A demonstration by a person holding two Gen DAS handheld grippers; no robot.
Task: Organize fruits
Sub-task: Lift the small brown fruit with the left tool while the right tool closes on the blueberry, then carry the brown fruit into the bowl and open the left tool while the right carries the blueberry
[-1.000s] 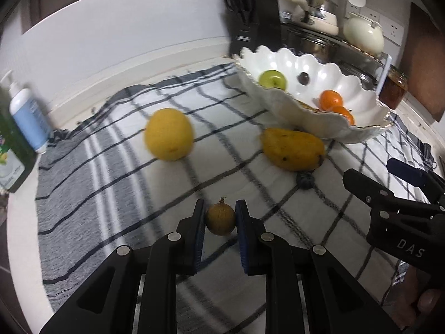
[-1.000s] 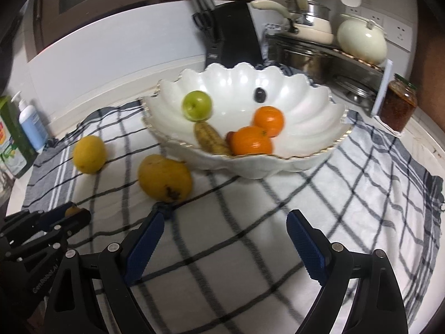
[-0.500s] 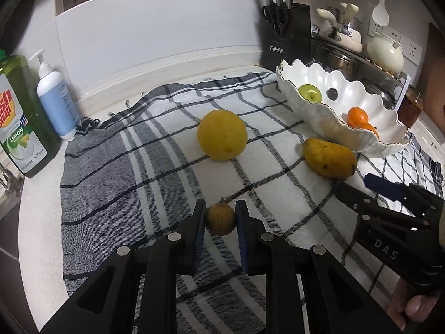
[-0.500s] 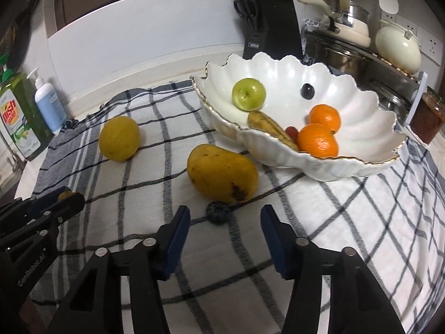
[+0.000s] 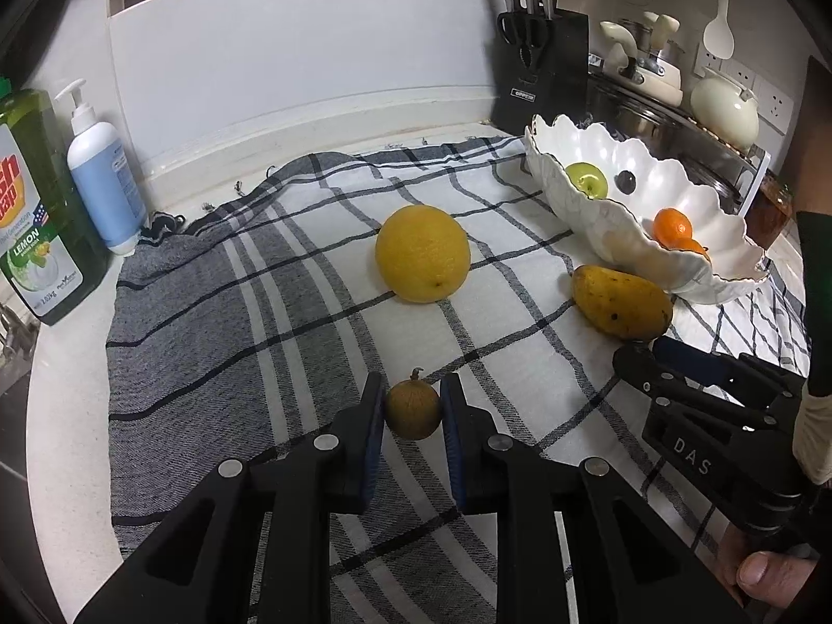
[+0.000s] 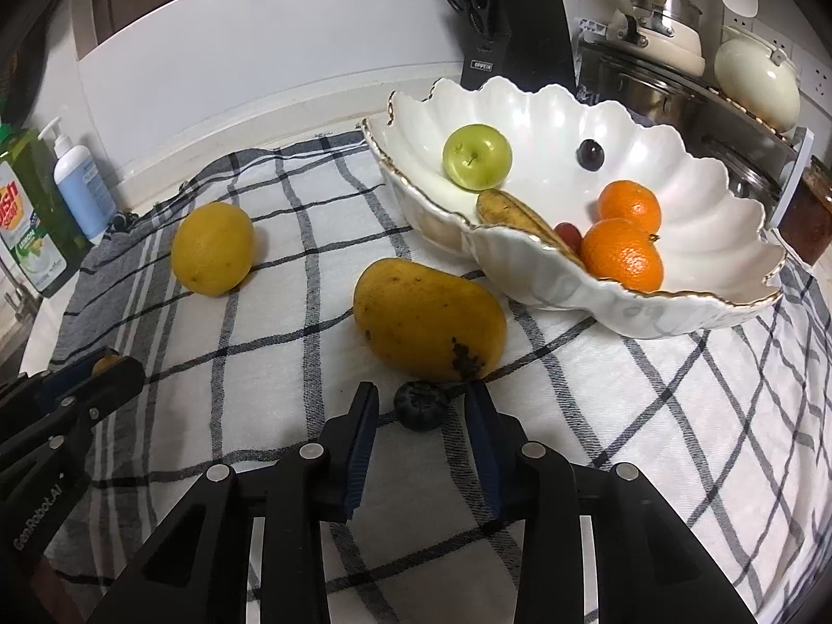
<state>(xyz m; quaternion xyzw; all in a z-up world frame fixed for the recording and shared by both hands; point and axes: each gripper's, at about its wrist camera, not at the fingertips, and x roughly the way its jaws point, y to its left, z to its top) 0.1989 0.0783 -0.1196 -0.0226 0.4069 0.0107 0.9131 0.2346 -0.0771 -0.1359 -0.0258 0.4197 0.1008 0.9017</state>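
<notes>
We see the left gripper clamped on a small brown round fruit with a short stem, both pads pressed against its sides, over the checked cloth. In the left wrist view a large yellow citrus lies on the cloth at about 12 o'clock from the held fruit, and a mango lies at about 2 o'clock, just beside the white scalloped bowl.

The right gripper has its jaws at a narrow gap around a dark blueberry that rests on the cloth — the pads flank it on both sides, with a sliver of space showing on each. In the right wrist view the mango sits at 12 o'clock from the blueberry, touching or very nearly touching it; we cannot tell which.

Inside the bowl lie a green apple, a dark grape, two oranges, a brownish banana and a bit of a red fruit.

At about 10 o'clock in the left wrist view, off the cloth's edge, stand a green dish soap bottle and a blue pump bottle — a black knife block stands behind the bowl.
</notes>
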